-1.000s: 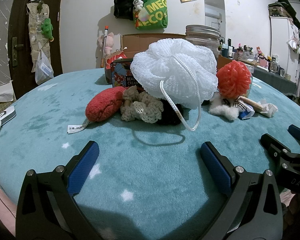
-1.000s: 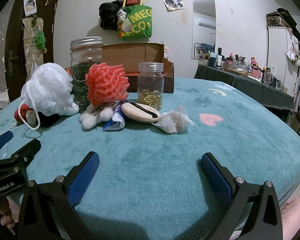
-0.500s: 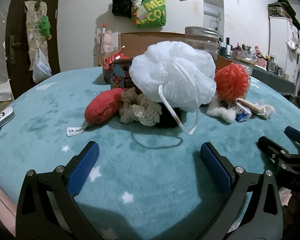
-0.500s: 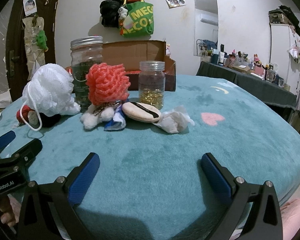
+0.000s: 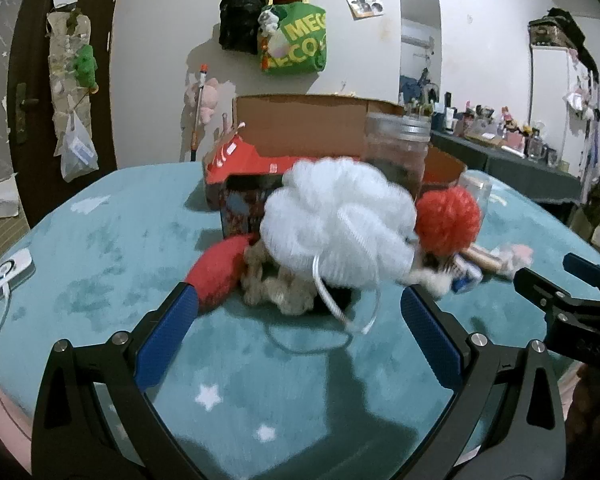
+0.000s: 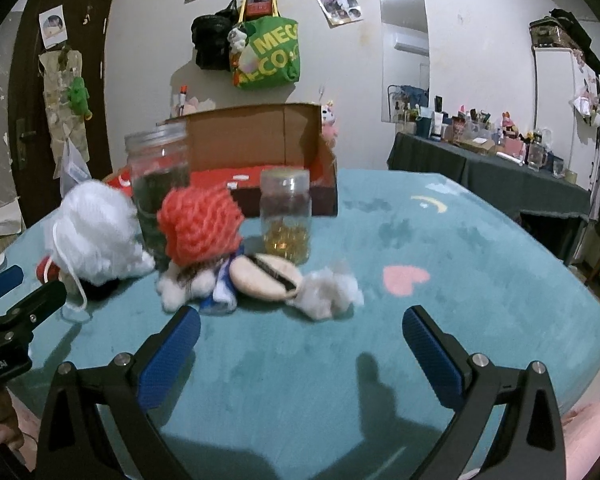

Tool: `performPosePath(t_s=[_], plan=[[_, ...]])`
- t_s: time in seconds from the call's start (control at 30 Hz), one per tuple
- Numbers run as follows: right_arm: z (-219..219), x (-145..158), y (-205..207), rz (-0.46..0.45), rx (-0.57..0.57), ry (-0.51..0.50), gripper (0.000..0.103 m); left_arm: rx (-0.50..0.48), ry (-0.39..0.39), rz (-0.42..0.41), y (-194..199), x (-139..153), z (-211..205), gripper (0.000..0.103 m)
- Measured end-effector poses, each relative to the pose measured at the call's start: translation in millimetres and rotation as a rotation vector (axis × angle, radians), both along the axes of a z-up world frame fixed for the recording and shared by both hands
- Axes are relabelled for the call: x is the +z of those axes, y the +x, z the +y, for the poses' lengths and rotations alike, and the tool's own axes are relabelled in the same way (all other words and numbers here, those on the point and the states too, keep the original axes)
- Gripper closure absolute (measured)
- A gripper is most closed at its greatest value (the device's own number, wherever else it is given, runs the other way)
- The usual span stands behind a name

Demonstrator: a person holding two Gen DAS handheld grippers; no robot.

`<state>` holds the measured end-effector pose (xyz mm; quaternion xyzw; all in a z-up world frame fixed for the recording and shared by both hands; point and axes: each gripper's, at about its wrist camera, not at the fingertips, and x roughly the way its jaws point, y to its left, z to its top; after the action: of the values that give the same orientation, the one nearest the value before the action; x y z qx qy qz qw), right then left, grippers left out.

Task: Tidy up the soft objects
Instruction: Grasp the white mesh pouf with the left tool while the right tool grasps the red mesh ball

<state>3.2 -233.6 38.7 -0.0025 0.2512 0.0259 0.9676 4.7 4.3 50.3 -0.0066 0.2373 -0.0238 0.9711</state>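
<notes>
Green bag [image 6: 268, 56] on the wall reads "MEG" and "ECO".

A lived-in bedroom: teal star-print blanket [image 6: 440, 240], wall-hung bags [image 6: 266, 54], cosmetics-crowded dresser [image 6: 496, 152].

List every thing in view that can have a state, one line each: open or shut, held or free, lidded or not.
Left tongs: open, holding nothing.
Right tongs: open, holding nothing.
Cardboard box: open at the top.
Tall jar: upright, lid on.
Small jar: upright, lid on.
White bath pouf: free, resting on the pile, cord loop hanging.
Red mesh pouf: free, on top of other soft items.
Tan pad: lying flat, free.
</notes>
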Motion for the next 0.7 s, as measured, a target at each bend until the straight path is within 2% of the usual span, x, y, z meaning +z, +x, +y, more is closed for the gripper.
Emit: performPosePath(t_s=[0.27,0.7], plan=[[-0.7,25.1,16.1,-0.024,0.036,0.008,0.0,-0.054,-0.006,-0.031,8.9,23.0,-1.5,0.0],[20.4,39.6,59.6,0.021,0.231,0.061,0.0,-0.139,0.0,0.032,49.5,29.1,-0.2,0.0]])
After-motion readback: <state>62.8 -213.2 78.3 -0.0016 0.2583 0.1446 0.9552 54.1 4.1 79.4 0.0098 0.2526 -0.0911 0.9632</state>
